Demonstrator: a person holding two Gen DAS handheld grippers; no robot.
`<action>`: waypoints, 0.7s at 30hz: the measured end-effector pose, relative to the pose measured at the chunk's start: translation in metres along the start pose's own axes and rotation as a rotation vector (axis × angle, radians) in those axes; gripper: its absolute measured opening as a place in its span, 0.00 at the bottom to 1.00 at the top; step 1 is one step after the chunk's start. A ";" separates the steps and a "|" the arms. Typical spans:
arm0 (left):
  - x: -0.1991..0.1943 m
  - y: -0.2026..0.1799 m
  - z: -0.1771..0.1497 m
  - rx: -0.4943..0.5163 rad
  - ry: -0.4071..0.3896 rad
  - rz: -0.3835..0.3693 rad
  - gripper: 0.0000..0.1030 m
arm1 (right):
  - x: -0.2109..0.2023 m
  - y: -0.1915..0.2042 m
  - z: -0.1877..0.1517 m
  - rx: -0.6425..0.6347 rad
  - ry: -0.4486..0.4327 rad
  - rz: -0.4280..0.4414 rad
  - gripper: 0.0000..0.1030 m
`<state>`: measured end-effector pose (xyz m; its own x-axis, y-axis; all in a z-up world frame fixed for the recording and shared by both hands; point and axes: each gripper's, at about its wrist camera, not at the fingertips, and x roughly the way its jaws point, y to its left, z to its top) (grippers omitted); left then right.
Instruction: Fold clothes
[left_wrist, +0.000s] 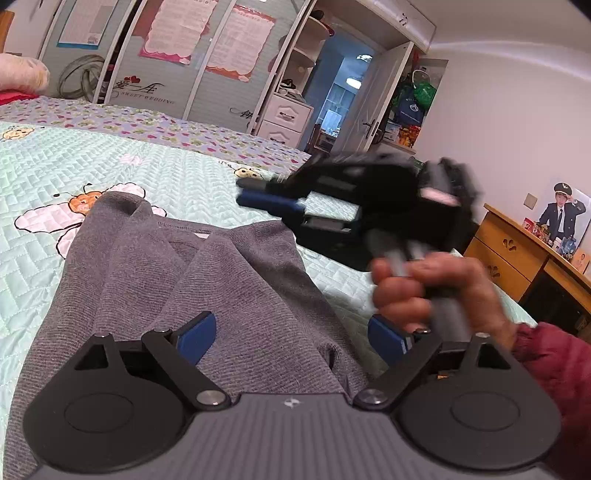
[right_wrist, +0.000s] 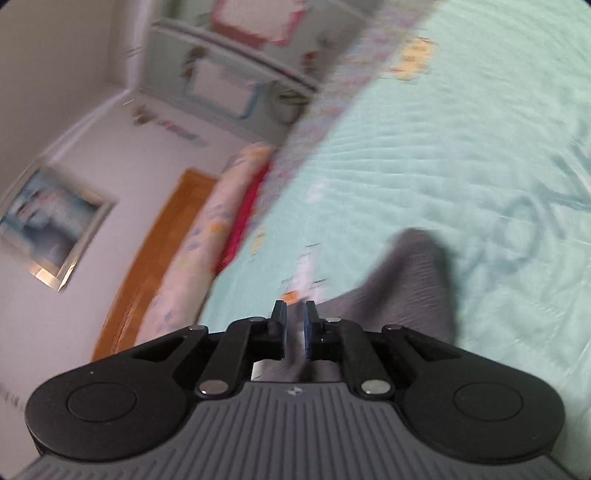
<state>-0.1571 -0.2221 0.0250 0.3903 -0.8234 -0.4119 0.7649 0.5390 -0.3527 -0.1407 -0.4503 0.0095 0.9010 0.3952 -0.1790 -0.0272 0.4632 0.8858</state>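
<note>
Left wrist view, nearest: the left gripper (left_wrist: 291, 338) points slightly downward over the sweater (left_wrist: 192, 266), its blue pads (left_wrist: 197, 338) spread wide. The grey knit lies flat beneath the span, but neither pad presses on it; the tool holds nothing.

The sweater rests on the quilt (left_wrist: 74, 166), a pale green bedcover with cartoon bees. Both front panels are folded inward toward the neckline, which lies at the garment's far end.

To the right, a hand (left_wrist: 424, 291) wraps around the grey handle bars of the right gripper (left_wrist: 255, 195). The fingers are curled tight, and a dark red sleeve (left_wrist: 554, 362) covers the wrist. This tool is raised above the quilt beyond the sweater's right edge, its fingers aimed left and blurred.

Right wrist view: the right gripper (right_wrist: 294, 325) has its jaws drawn nearly together, with a narrow gap left between the pads. The view is rolled and blurred. Grey fabric (right_wrist: 406, 288) lies below and beyond the tips; whether any of it is pinched cannot be told.

Farther back: a wardrobe (left_wrist: 177, 74) with posters, a door (left_wrist: 373, 99) standing open, and a wooden desk (left_wrist: 524, 258) against the right wall.
</note>
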 end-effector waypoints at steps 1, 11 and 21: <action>0.000 0.000 0.000 -0.001 0.000 -0.001 0.89 | -0.001 0.004 -0.003 -0.008 0.046 0.056 0.23; 0.002 0.003 0.000 -0.018 0.004 -0.014 0.90 | 0.013 -0.018 -0.029 -0.132 0.191 -0.124 0.00; -0.043 0.029 0.012 -0.268 -0.019 -0.115 0.92 | -0.025 0.009 -0.039 -0.028 -0.020 -0.144 0.29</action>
<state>-0.1461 -0.1728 0.0426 0.3203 -0.8836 -0.3415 0.6431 0.4675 -0.6065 -0.1810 -0.4248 0.0054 0.9048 0.3072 -0.2949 0.0913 0.5364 0.8390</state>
